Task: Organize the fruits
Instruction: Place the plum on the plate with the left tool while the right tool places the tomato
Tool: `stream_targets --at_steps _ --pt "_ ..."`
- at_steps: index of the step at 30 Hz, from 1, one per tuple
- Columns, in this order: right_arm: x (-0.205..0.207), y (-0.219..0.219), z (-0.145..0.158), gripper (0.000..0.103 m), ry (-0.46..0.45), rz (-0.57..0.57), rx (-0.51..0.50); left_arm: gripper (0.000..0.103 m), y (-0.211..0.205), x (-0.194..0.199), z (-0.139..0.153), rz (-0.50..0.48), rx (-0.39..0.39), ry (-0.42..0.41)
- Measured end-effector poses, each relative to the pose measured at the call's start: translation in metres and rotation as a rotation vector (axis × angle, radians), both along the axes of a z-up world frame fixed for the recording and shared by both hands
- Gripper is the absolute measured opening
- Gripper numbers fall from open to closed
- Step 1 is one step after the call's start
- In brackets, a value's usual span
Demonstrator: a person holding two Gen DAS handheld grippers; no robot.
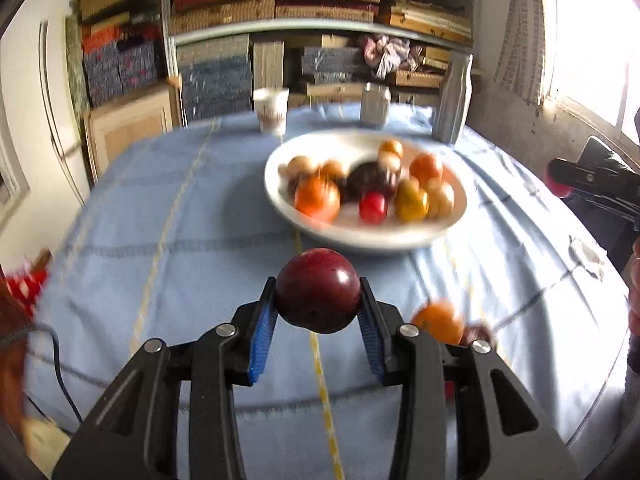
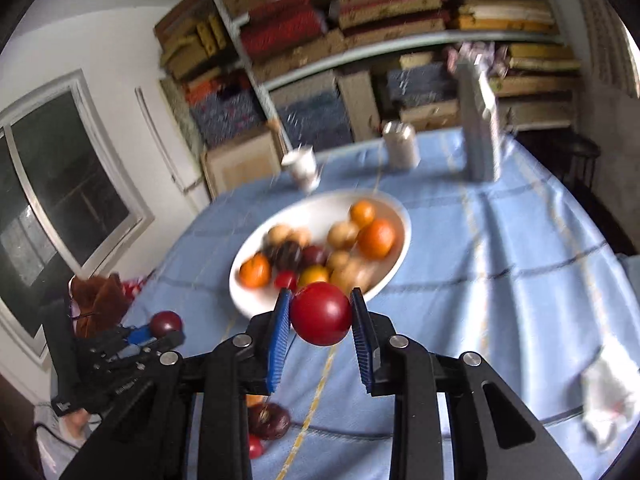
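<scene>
- Left gripper [image 1: 318,308]: closed on a dark red plum [image 1: 318,290], blue pads [image 1: 262,344] pressed to both flanks, fruit raised clear of the blue tablecloth [image 1: 160,220].
- Right gripper [image 2: 322,312]: clamped on a bright red fruit [image 2: 321,314], pads touching left and right, held above the cloth just short of the bowl's near rim.
- White bowl [image 1: 360,236] near the table's middle, well filled: oranges, a small red fruit, yellow and tan pieces, one dark piece at the centre; blurred, so exact kinds hard to tell.
- Loose on the cloth beside the left gripper's right-hand finger: an orange [image 1: 438,320] with a small dark fruit touching it, partly hidden behind the frame.
- Seen under the right gripper: a dark purple fruit [image 2: 270,420] and a small red one [image 2: 255,446] lying on the cloth.
- At the table's far edge: a white cup [image 1: 272,110], a grey jar [image 1: 374,104], a tall grey upright block [image 1: 452,98].
- Behind the table, shelves [image 1: 320,8] stacked with patterned cushions or boxes.
- Crumpled white scrap [image 2: 604,412] on the cloth at the right.
</scene>
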State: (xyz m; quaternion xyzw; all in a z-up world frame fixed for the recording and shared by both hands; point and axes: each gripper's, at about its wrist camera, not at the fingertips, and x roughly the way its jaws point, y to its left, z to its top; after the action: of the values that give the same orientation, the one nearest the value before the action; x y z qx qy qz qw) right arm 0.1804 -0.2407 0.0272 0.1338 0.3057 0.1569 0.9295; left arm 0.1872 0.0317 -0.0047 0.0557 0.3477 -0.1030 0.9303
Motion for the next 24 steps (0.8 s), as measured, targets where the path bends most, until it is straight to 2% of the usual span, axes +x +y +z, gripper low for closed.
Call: stream_targets --at_steps 6,10,13,16,24 --pt "0.015 -0.011 0.060 0.030 -0.097 -0.026 -0.033 0.038 -0.027 0.036 0.069 -0.024 -0.014 -0.110" --pt "0.047 0.001 0.074 0.030 -0.114 -0.004 -0.020 0.038 -0.038 0.072 0.080 -0.027 -0.060 -0.118" --pt "0.072 0.013 0.064 0.030 -0.086 0.016 -0.004 0.038 -0.038 0.103 0.072 0.002 -0.092 -0.100" --pt "0.106 0.028 0.041 0.030 -0.029 0.038 0.000 0.038 -0.033 0.135 0.054 0.034 -0.132 -0.054" --pt "0.171 0.056 -0.015 0.030 0.095 0.058 -0.073 0.038 -0.030 0.183 -0.001 0.031 -0.137 0.046"
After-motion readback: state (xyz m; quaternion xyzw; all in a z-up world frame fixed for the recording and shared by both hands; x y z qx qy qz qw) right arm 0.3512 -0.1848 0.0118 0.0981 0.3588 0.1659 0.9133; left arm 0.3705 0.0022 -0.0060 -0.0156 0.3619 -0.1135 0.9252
